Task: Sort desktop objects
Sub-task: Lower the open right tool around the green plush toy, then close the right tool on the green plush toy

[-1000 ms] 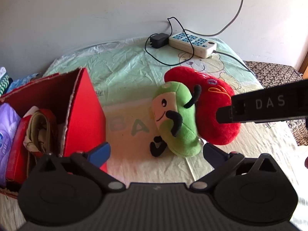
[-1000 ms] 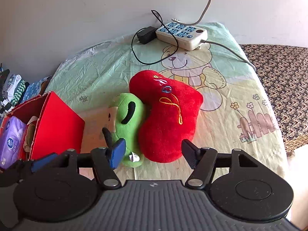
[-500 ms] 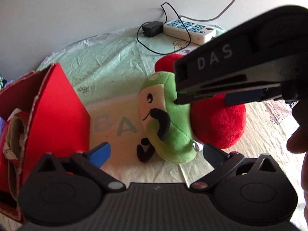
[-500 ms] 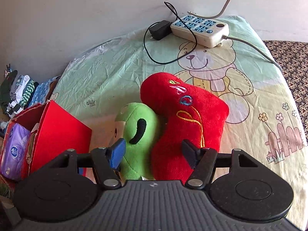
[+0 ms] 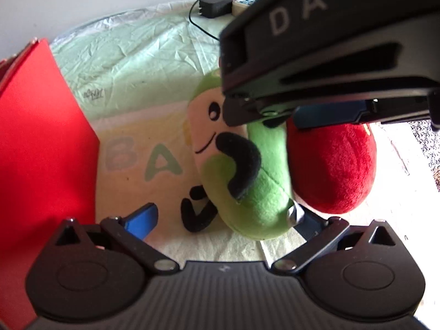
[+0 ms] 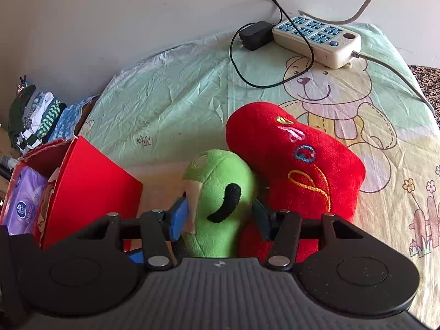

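A green plush toy (image 6: 220,195) with a black arm lies on the table against a red plush toy (image 6: 299,170). My right gripper (image 6: 220,214) is open with its fingers on either side of the green plush, the right finger wedged between the two toys. In the left wrist view the green plush (image 5: 247,181) and red plush (image 5: 332,165) lie just ahead. My left gripper (image 5: 222,220) is open and empty, low in front of the green plush. The right gripper's black body (image 5: 330,49) fills that view's upper right. A red box (image 6: 90,184) stands at the left.
The red box holds a purple tissue pack (image 6: 24,200) and other items. A white power strip (image 6: 316,37) with a black adapter (image 6: 254,38) and cables lies at the table's back. Folded socks (image 6: 33,115) sit far left. A patterned seat (image 6: 426,79) is right of the table.
My right gripper has moved down and left over the green plush, so its fingers now straddle it. My left gripper has moved closer to the plush. The right gripper's body now blocks more of the left view.
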`<state>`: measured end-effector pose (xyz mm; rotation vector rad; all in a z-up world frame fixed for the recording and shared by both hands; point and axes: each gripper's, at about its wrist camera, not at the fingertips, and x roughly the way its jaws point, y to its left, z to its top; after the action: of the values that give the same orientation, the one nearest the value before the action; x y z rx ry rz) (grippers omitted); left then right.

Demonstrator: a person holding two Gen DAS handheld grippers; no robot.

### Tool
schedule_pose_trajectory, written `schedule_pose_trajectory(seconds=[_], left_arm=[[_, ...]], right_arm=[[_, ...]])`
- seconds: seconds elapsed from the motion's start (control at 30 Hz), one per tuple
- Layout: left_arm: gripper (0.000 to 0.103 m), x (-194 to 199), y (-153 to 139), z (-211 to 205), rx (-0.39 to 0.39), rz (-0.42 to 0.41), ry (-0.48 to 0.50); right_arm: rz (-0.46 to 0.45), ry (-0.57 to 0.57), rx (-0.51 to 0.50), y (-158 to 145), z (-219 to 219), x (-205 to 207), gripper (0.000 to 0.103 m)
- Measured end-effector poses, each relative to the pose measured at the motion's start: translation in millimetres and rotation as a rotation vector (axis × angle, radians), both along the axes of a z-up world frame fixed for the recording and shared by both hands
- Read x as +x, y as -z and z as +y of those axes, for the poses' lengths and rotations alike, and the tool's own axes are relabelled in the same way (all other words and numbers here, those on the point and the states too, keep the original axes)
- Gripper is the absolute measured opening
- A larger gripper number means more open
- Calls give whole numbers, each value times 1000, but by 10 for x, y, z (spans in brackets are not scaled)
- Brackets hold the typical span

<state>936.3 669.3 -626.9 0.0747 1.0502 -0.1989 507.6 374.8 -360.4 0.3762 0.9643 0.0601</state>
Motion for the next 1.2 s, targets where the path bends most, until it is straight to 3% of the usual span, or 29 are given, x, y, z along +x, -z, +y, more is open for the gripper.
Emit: schedule_pose_trajectory(seconds=[0.17, 0.5, 0.67, 0.77, 0.87, 1.1, 1.2], left_arm=[[103, -65, 51, -71, 34, -31, 4], [102, -231, -16, -100, 27, -72, 65], [101, -309, -114, -64, 1, -41, 95], [95, -418, -222, -92, -13, -94, 106], [77, -467, -279, -176, 12, -117, 141], [76, -412, -383, -148, -31, -113, 135], [74, -380, -394, -157, -15, -119, 137]], right_arm=[[12, -16, 5, 62, 23, 52, 56], [28, -29, 62, 111, -31, 12, 56], [37, -34, 95, 96, -104, -68, 52], [57, -64, 98, 104, -56, -63, 51], [74, -85, 95, 131, 21, -7, 54], [55, -21, 151, 166, -48, 67, 63], [44, -2, 157, 164, -40, 87, 64]])
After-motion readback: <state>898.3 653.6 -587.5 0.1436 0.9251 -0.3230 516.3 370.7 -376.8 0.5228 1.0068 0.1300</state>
